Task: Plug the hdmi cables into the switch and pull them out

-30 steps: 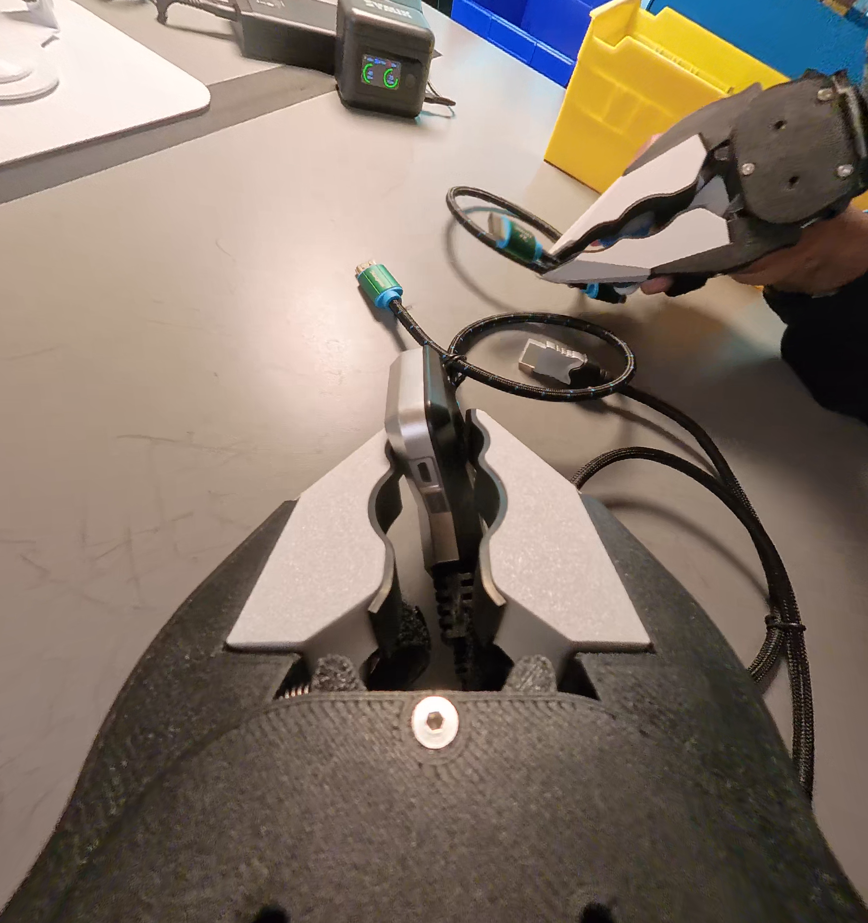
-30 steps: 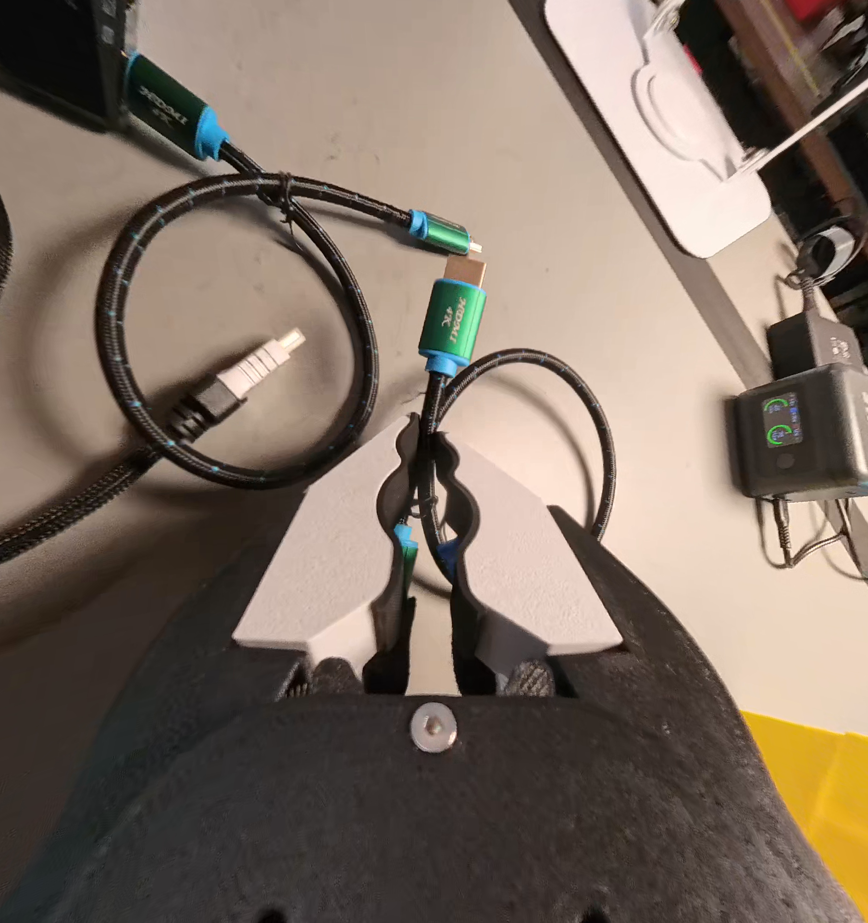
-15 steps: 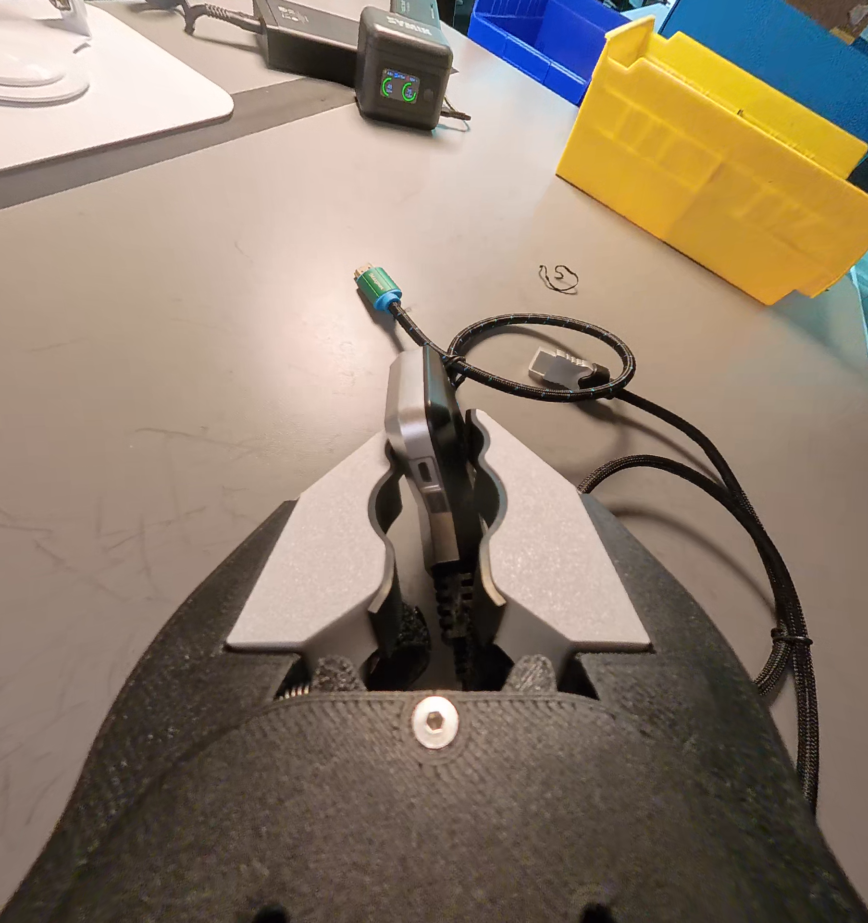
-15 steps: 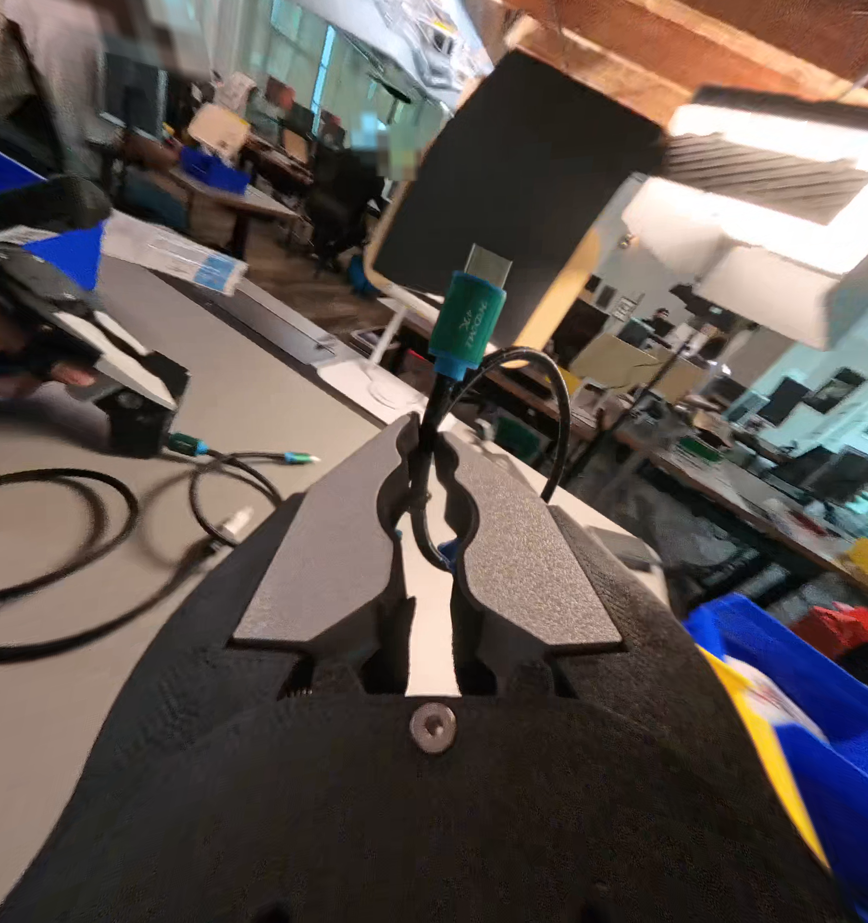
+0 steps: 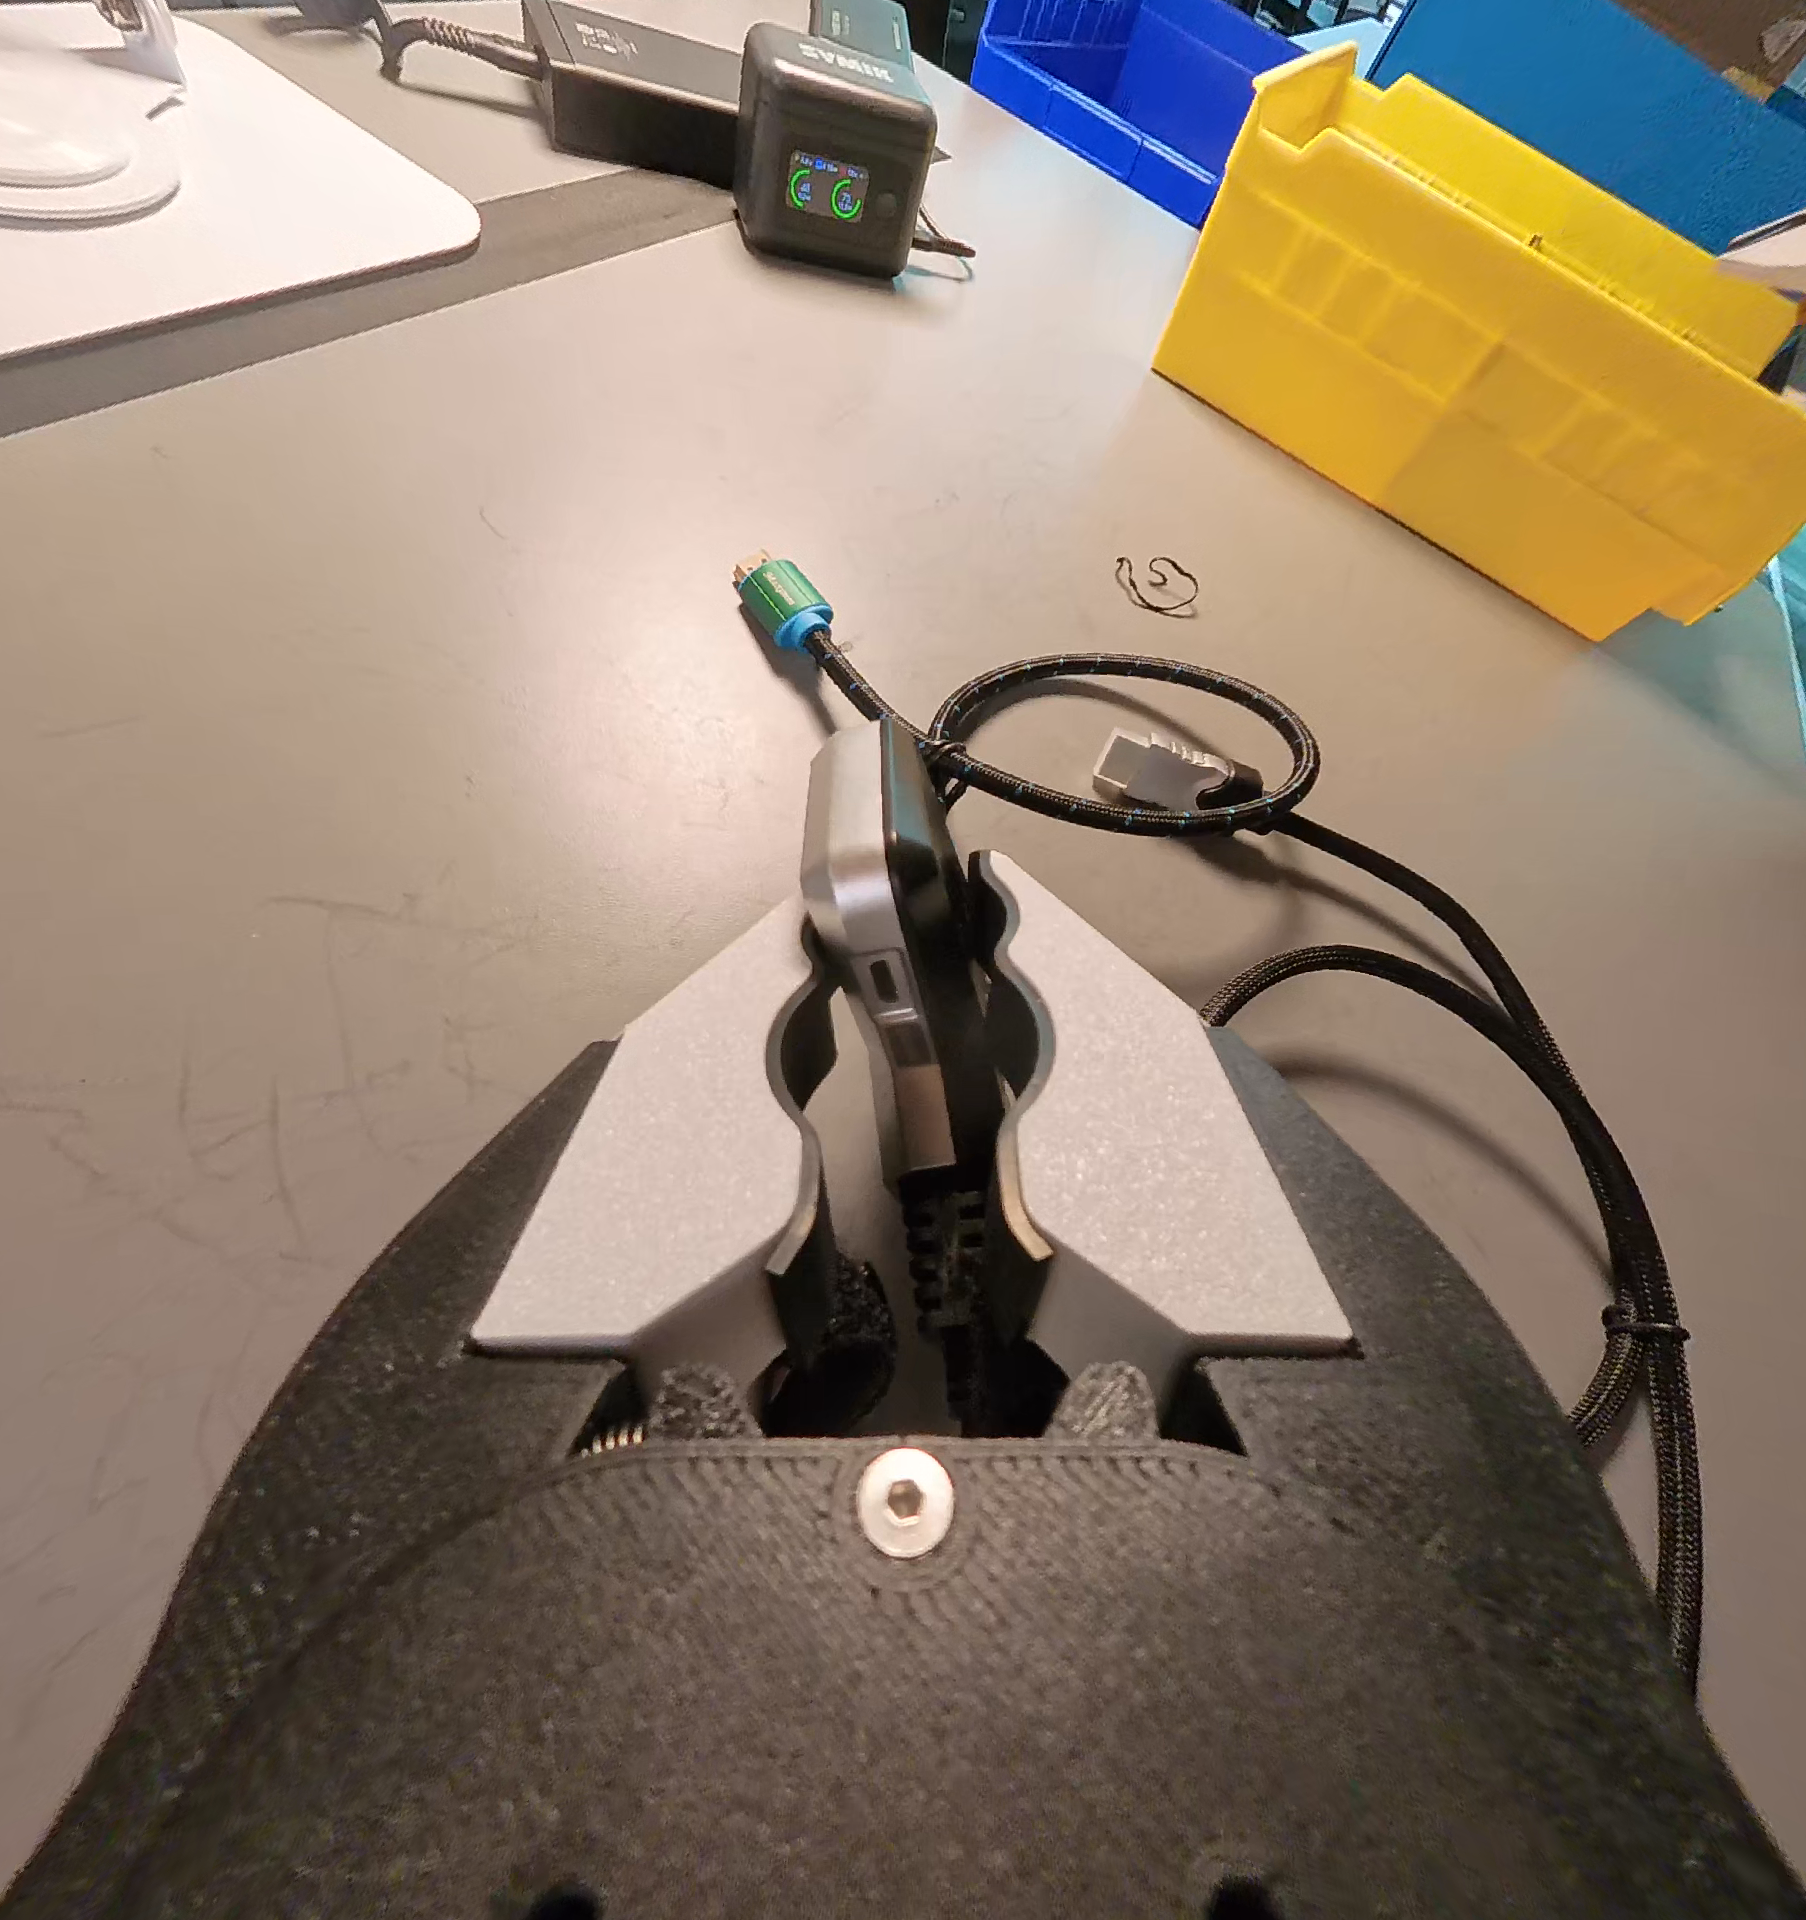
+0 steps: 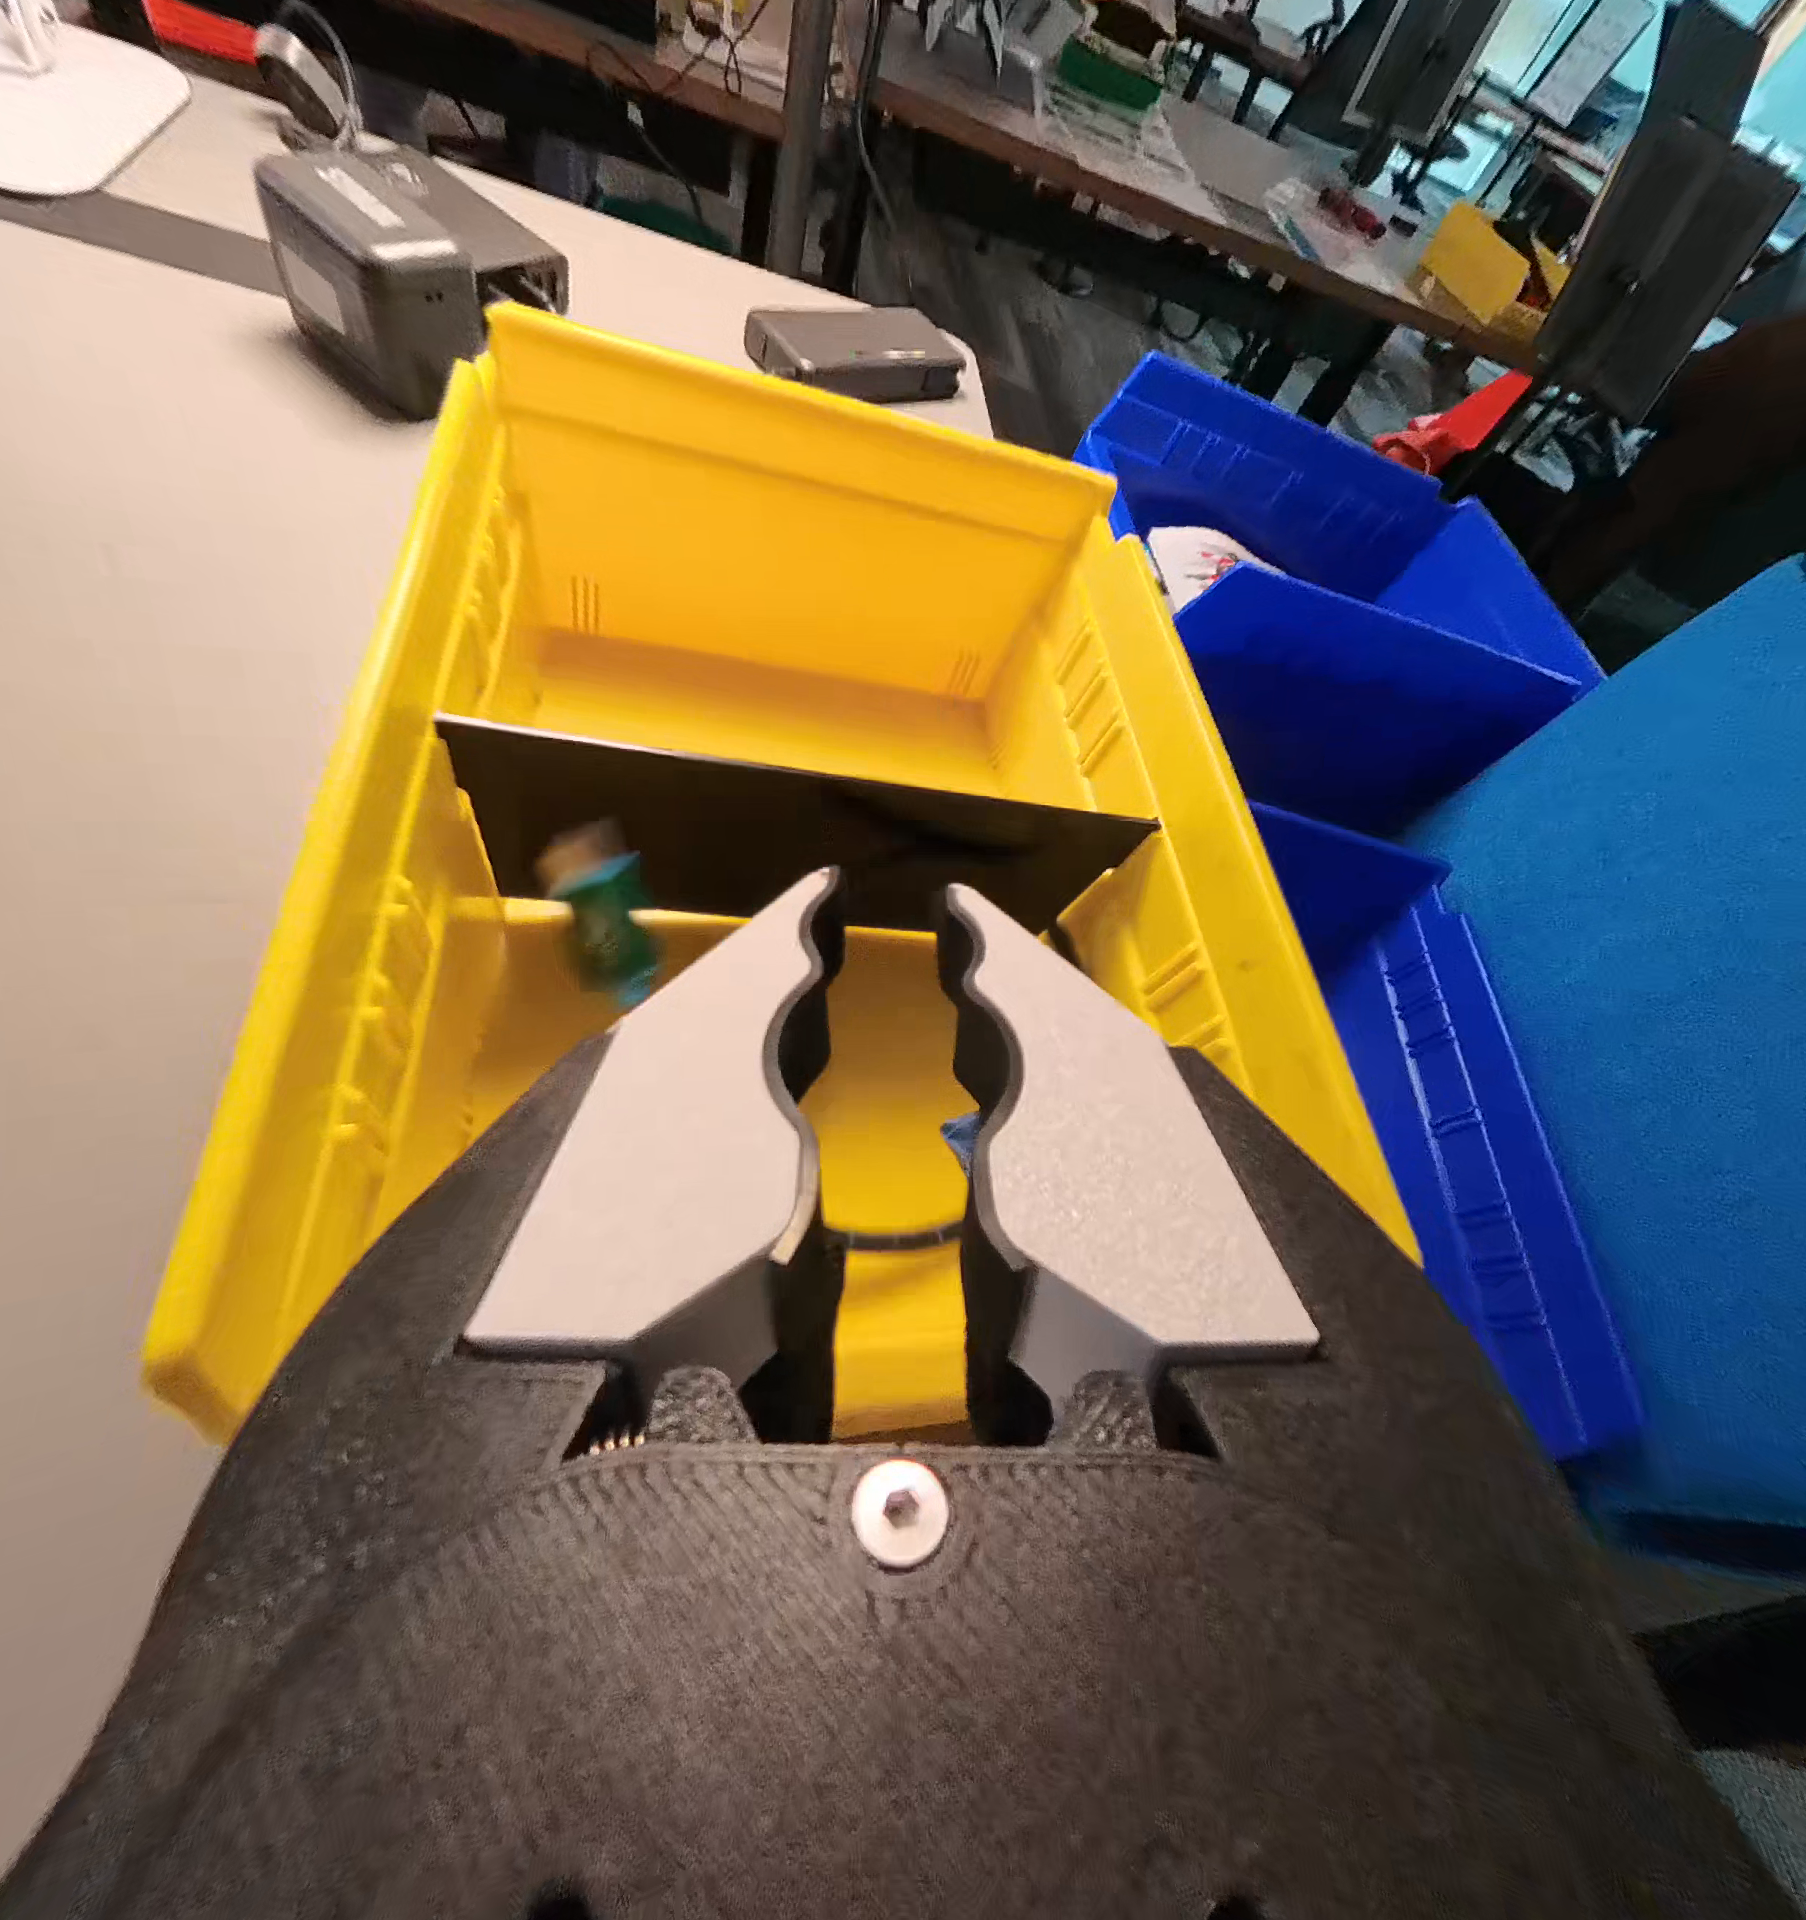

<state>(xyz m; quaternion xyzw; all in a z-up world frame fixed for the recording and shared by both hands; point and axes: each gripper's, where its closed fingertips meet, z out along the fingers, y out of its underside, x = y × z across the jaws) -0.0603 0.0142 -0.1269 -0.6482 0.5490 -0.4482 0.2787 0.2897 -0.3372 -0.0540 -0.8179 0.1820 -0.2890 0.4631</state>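
My left gripper [image 5: 894, 883] is shut on the switch [image 5: 857, 831], a slim grey and black box held on edge just above the grey table. An HDMI cable with a green plug [image 5: 779, 603] lies in front of it, its black braided cord looped to the right. My right gripper [image 6: 891, 888] is open over the near compartment of the yellow bin [image 6: 379, 935]. A second green HDMI plug [image 6: 603, 914] shows blurred inside the bin, left of my fingers. A thin piece of its cord shows between them.
A grey connector [image 5: 1169, 769] on a thick black cable lies inside the loop. A black divider [image 6: 733, 821] splits the yellow bin [image 5: 1450, 343]. Blue bins [image 6: 1398, 644] stand to its right. A power bank [image 5: 837, 197] and a white pad [image 5: 203, 239] sit at the back. About 50 cm separates my left fingertips from my right. The power bank [image 5: 837, 197] lies around 35 cm away from my left fingertips. Look for it in the right wrist view [image 6: 319, 301] too.
My right gripper swung up from the table and over the yellow bin, opened, and let go of its green-plug cable. My left gripper still holds the switch in place.
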